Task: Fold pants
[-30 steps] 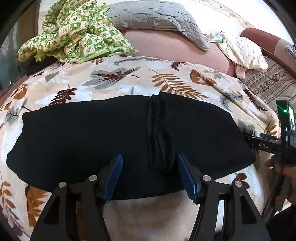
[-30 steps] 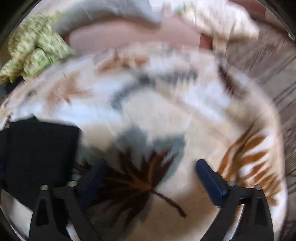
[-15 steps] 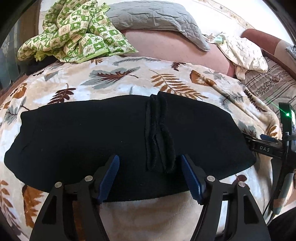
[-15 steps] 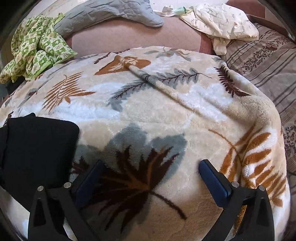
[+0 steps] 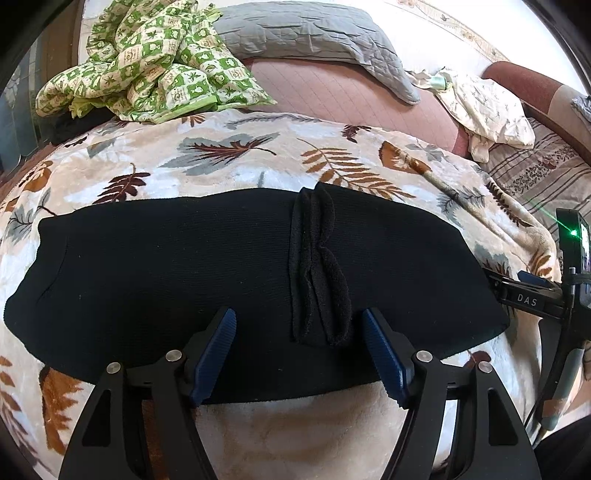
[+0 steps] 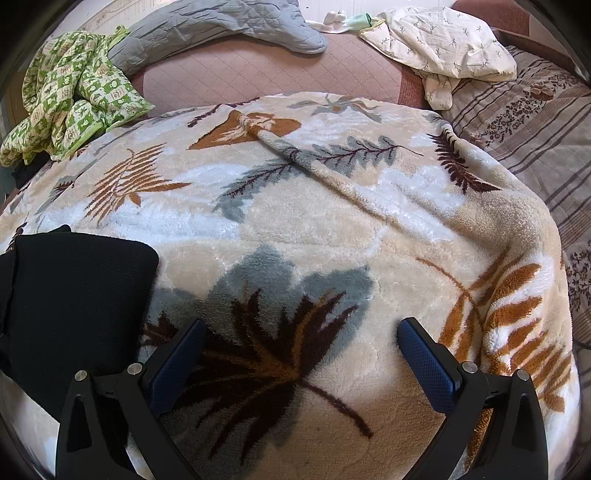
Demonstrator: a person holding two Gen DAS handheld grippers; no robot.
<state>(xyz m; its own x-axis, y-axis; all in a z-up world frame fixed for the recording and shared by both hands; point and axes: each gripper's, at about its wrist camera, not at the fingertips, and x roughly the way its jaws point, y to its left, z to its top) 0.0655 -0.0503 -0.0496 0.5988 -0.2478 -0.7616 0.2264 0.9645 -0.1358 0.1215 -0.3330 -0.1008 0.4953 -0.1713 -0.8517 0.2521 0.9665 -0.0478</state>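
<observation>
1. I see the black pants (image 5: 177, 273) lying folded in a long band across the leaf-patterned blanket (image 5: 236, 155); the band runs from the left of my left wrist view to its right, and the fleecy cuffs (image 5: 317, 280) lie on top of it, a little right of the middle.
2. My left gripper (image 5: 299, 334) hangs over the near edge of the pants; its jaws have just been opening and now stand wide apart; the near end of the cuffs lies between the blue pads (image 5: 218, 347), but they press on nothing.
3. My right gripper (image 6: 301, 345) is spread wide over bare blanket and has hold of nothing; the right end of the pants lies just beside its left finger, at the left of that view; I cannot tell whether cloth and finger touch.
4. Beyond the blanket I see a green checked cloth (image 5: 147, 62), a grey pillow (image 5: 310, 33) and a cream printed cloth (image 5: 487, 107), all well apart from the pants.
</observation>
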